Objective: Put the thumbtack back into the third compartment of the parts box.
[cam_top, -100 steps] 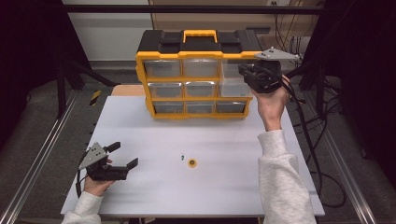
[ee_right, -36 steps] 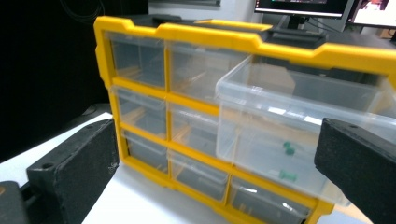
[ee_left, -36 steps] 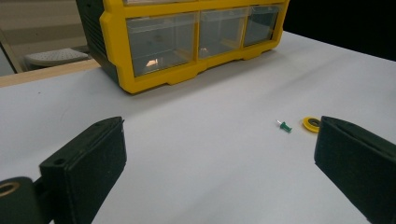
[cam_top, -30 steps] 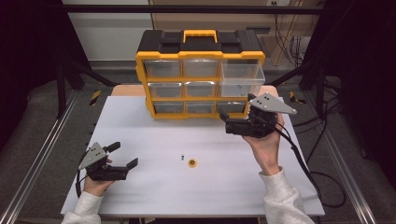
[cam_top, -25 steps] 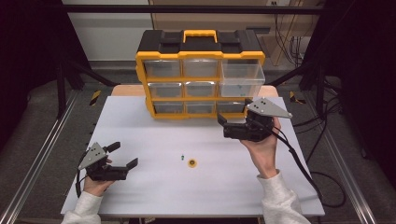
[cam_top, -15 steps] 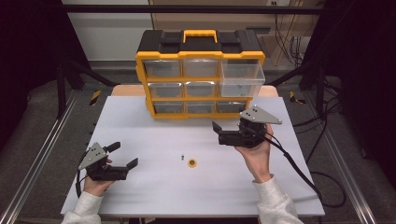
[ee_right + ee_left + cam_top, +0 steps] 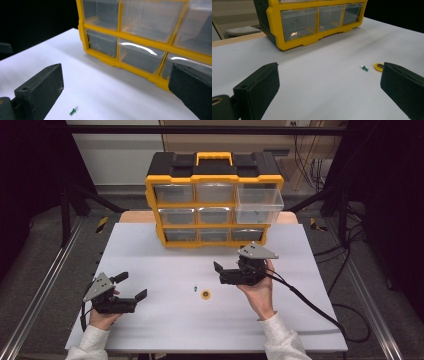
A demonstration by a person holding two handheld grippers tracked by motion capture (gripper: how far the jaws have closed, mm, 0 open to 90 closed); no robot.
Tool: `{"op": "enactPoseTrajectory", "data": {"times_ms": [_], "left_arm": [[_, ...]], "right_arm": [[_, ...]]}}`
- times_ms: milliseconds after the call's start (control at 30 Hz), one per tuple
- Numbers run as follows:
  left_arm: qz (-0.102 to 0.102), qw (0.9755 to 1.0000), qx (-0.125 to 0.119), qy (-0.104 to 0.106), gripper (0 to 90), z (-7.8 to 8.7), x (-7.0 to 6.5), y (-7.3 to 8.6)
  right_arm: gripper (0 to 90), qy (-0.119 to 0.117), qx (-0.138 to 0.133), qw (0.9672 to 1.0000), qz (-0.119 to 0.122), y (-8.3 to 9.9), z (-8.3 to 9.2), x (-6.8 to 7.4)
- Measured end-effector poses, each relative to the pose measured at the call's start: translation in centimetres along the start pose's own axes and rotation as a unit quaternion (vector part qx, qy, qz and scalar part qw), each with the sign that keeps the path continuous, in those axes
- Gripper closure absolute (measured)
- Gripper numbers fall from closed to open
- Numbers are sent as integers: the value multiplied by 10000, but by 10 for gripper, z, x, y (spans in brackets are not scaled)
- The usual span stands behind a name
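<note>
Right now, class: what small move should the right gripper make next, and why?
Probably lower the right gripper and ease it left toward the green pushpin. Its jaws stand open and empty just above the white table, the pin lies loose beside the yellow disc, and the top-right drawer of the organiser is pulled out, likely to receive it.

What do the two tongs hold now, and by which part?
Nothing. Both the left tongs and the right tongs are open and empty; the pin lies free on the table.
</note>
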State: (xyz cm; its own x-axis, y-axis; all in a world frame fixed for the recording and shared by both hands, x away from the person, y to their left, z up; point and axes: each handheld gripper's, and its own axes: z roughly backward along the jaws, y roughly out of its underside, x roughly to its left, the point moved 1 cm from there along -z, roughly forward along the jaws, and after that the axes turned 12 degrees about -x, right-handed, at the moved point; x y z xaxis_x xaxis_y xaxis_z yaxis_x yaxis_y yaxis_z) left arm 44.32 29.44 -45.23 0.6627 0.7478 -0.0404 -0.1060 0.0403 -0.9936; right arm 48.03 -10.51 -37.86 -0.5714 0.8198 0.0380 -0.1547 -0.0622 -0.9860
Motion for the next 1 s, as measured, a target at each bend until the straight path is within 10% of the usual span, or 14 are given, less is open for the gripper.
{"op": "enactPoseTrajectory", "data": {"times_ms": [1000], "left_arm": [[-1,10000,6,5,20,-1,-1,0]], "right_arm": [[9,-299,834,9961,51,62,-44,37]]}}
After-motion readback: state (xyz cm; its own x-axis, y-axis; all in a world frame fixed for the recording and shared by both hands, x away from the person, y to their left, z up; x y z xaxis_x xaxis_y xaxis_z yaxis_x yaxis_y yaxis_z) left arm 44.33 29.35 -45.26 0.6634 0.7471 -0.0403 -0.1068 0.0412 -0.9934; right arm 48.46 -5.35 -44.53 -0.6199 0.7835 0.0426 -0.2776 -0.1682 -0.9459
